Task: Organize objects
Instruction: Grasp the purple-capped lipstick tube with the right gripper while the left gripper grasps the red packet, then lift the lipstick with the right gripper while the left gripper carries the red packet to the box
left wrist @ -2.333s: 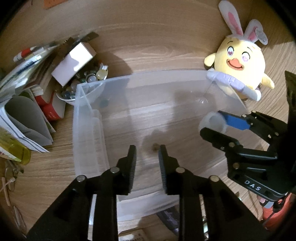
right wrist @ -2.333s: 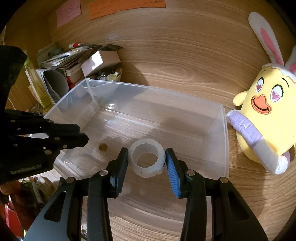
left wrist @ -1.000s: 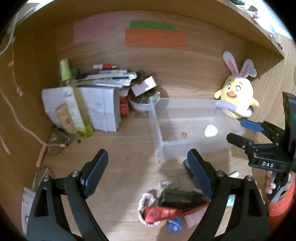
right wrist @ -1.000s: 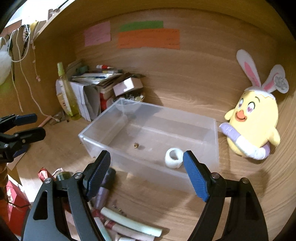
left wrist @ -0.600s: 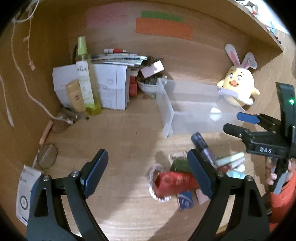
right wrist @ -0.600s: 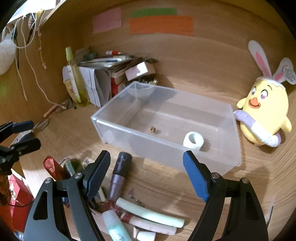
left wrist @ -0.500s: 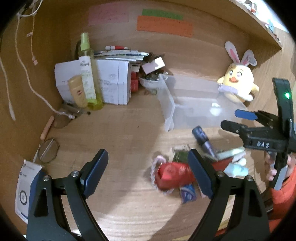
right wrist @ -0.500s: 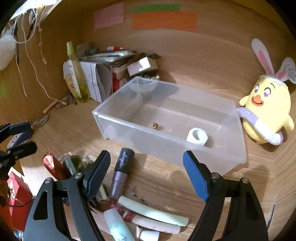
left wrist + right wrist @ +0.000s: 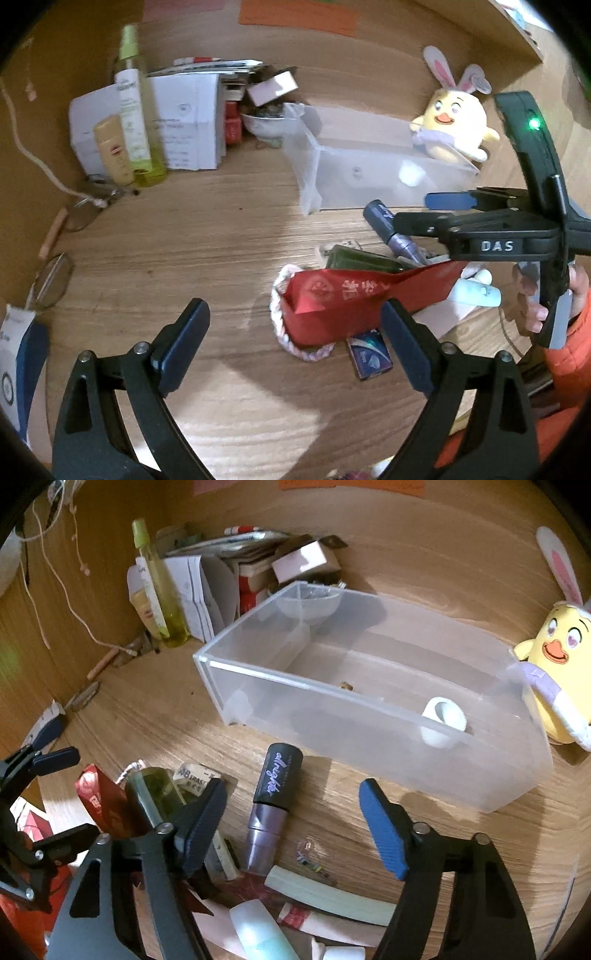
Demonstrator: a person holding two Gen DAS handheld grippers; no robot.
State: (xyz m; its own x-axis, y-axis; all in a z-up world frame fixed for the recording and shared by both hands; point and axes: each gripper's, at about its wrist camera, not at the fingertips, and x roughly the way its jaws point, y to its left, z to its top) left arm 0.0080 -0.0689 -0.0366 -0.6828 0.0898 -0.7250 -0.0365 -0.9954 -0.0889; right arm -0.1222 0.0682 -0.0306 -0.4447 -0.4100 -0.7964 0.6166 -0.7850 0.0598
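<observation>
Wood-grain desk (image 9: 207, 236) and back wall are seen everywhere, with coloured notes cut off at the top. A clear bin (image 9: 369, 716) holds a white ring (image 9: 443, 720). Left gripper (image 9: 295, 339) is opening wide, empty; right gripper (image 9: 291, 823) is closing above a purple tube (image 9: 271, 808), untouched. Small bits nearby are blurred.

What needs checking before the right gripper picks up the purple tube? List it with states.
1. Purple tube between the right gripper pads: ok, jaws closing, not touching yet.
2. Tube free of clutter: not ok, its lower end meets the pale green stick.
3. Clear bin has room: ok, only the white ring and a small brown bit.
4. Left gripper clear: ok, opening, empty, over the red packet.
</observation>
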